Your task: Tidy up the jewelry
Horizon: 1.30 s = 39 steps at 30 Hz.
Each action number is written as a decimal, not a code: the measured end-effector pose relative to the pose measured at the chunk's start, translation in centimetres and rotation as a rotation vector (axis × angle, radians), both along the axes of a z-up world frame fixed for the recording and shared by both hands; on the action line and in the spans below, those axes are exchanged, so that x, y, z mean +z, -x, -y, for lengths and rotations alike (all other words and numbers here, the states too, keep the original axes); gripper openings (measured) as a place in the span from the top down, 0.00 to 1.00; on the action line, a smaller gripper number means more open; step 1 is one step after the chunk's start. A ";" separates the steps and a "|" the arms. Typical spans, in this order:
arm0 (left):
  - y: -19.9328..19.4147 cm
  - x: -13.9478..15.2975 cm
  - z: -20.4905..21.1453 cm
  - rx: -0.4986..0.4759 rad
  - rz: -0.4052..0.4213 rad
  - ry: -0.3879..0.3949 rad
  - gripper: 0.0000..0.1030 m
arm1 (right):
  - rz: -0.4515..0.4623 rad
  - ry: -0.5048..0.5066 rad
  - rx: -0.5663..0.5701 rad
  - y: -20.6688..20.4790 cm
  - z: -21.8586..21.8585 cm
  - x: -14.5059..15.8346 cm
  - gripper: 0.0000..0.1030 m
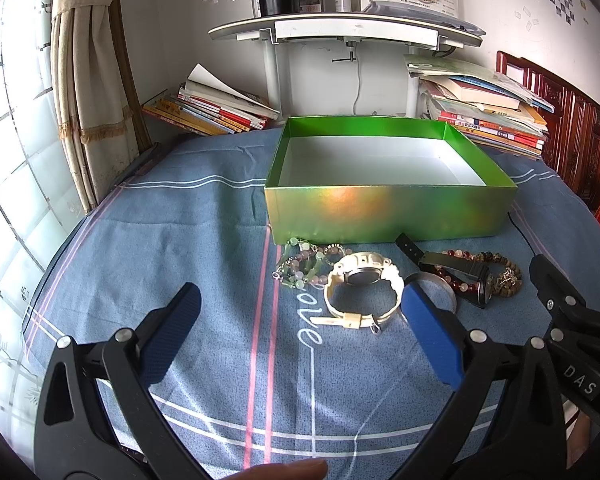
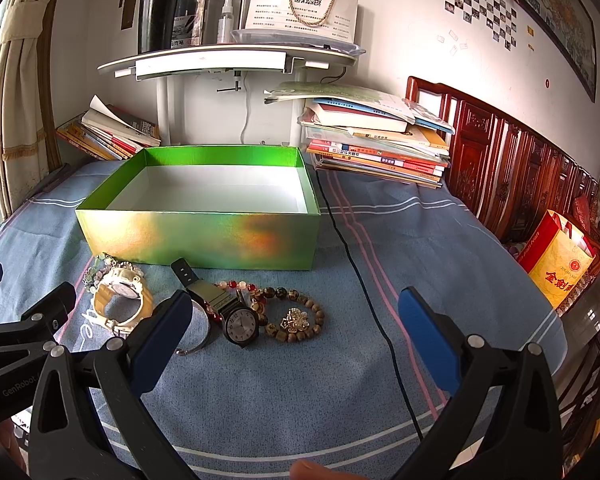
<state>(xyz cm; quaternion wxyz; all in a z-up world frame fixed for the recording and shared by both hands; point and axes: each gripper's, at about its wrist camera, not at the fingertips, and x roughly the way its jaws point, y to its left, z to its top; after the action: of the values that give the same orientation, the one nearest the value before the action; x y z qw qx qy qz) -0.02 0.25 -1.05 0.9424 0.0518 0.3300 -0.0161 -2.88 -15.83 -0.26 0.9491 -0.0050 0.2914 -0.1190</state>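
Both claws hover with their blue-padded fingers spread wide and nothing between them: the left claw (image 1: 300,328) low over the blue checked cloth (image 1: 204,264) covering the table, the right claw (image 2: 296,332) beside it.

In the left wrist view, an open, shiny green cardboard box (image 1: 388,208) with a white inside sits at 12 o'clock, nothing visible in it. The jewelry lies in a row on the cloth just in front of the box. From 11 to 2 o'clock: a pale green and pink beaded bracelet (image 1: 304,266), touching a cream-coloured plastic wristwatch (image 1: 362,288); a thin silver metal bangle (image 1: 440,284) partly hidden behind the right finger; a black-strapped wristwatch (image 1: 456,268) lying across a dark red bead bracelet (image 1: 456,282); and a brown wooden bead bracelet (image 1: 508,274) with a gold charm.

In the right wrist view, a thin black cable (image 2: 364,280) runs down the cloth at 1 o'clock, well apart from the jewelry.
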 end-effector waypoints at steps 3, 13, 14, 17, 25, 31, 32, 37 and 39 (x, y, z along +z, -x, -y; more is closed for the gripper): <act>0.1 -0.2 -0.1 0.000 0.000 0.000 0.04 | 0.000 -0.001 0.000 0.0 0.0 0.0 0.02; 0.2 -0.4 0.0 0.000 -0.004 -0.001 0.04 | -0.002 -0.001 0.001 0.0 0.0 0.0 0.02; 0.3 -0.5 -0.1 0.000 -0.005 -0.001 0.04 | -0.003 -0.001 0.000 -0.1 0.0 0.0 0.02; 0.3 -0.5 0.0 0.000 -0.010 -0.002 0.04 | -0.003 0.002 0.003 0.0 0.0 -0.2 0.02; -0.8 -1.0 -0.1 0.011 -0.074 -0.016 0.04 | -0.060 0.072 -0.075 -1.3 2.2 -1.0 0.02; -2.0 -2.8 0.2 -0.056 -0.183 -0.010 0.14 | -0.159 0.027 -0.050 -2.3 4.9 -2.7 0.04; -1.9 -2.9 0.4 -0.064 -0.188 -0.013 0.25 | -0.171 0.003 -0.023 -2.4 4.9 -3.1 0.06; -3.3 -3.8 0.2 -0.071 -0.260 0.024 0.42 | -0.243 -0.066 0.036 -3.5 4.0 -4.2 0.37; -4.0 -3.8 0.1 -0.067 -0.276 0.046 0.42 | -0.262 -0.098 0.062 -3.9 3.6 -4.3 0.44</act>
<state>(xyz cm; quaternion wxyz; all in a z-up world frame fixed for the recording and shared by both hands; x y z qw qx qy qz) 4.01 0.18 -4.80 0.8879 0.0387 0.4542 -0.0620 1.03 -19.45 -4.56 0.9053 0.0167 0.4180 -0.0738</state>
